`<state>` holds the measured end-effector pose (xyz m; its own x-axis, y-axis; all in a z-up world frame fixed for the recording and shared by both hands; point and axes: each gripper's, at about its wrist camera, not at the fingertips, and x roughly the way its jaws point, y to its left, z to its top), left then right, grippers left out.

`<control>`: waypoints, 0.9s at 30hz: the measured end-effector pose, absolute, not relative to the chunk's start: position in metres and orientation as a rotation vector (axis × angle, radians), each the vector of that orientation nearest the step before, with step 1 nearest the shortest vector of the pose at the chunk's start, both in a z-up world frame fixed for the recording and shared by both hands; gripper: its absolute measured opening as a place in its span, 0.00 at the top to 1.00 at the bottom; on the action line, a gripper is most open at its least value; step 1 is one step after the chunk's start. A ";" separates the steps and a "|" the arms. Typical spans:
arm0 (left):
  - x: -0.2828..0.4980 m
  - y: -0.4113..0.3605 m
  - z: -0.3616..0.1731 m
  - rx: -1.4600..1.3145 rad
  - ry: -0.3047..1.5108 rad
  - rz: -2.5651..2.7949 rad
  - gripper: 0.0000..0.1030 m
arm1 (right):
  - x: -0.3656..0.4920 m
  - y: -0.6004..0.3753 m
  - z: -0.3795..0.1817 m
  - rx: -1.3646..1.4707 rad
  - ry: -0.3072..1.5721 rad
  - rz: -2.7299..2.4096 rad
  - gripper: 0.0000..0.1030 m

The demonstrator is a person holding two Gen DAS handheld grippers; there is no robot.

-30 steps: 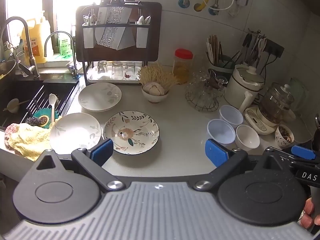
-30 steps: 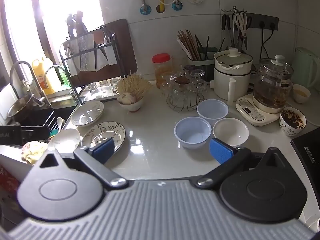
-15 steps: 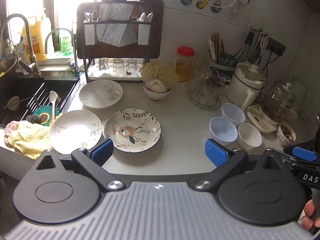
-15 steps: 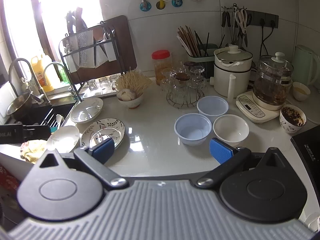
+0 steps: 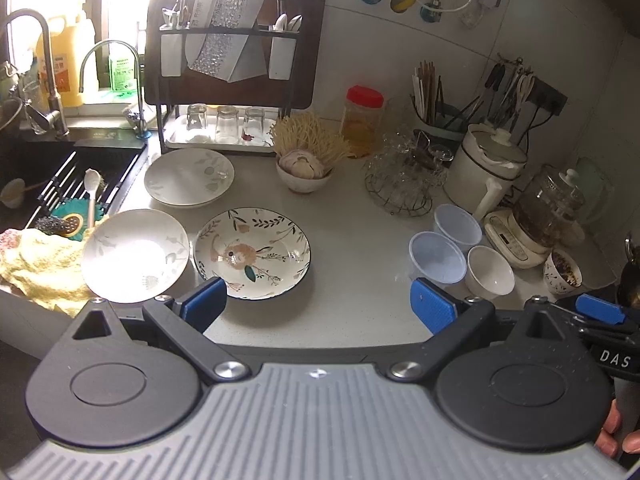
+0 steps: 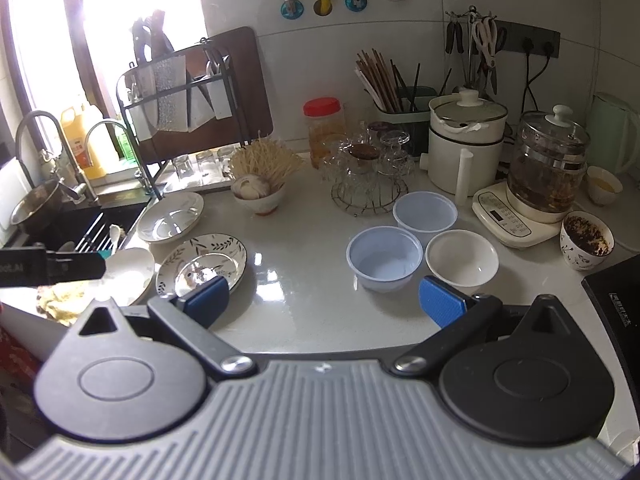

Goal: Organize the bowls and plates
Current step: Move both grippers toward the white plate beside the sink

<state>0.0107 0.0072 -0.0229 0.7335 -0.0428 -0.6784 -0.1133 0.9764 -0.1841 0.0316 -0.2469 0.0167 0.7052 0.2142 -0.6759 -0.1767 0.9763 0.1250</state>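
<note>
Hovering spread and empty, the left gripper [image 5: 316,306] has the floral plate [image 5: 252,252] just ahead of its left finger, lying flat, round. The right gripper [image 6: 326,300], likewise spread, faces the blue bowl [image 6: 384,258], mouth up.

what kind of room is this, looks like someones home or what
Most likely a home kitchen. A sink with faucet sits at the counter's end, a dish rack holds drinking glasses, and a chopstick holder stands by the tiled wall. Plates and bowls lie out on the countertop.
</note>
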 end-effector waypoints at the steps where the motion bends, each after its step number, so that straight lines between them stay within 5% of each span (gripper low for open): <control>1: 0.012 0.007 -0.026 -0.208 0.755 0.038 0.03 | 0.032 -0.248 0.015 0.050 0.756 0.205 0.00; 27: 0.016 -0.019 -0.066 -0.147 0.808 -0.015 0.03 | 0.029 -0.256 -0.014 0.102 0.776 0.230 0.00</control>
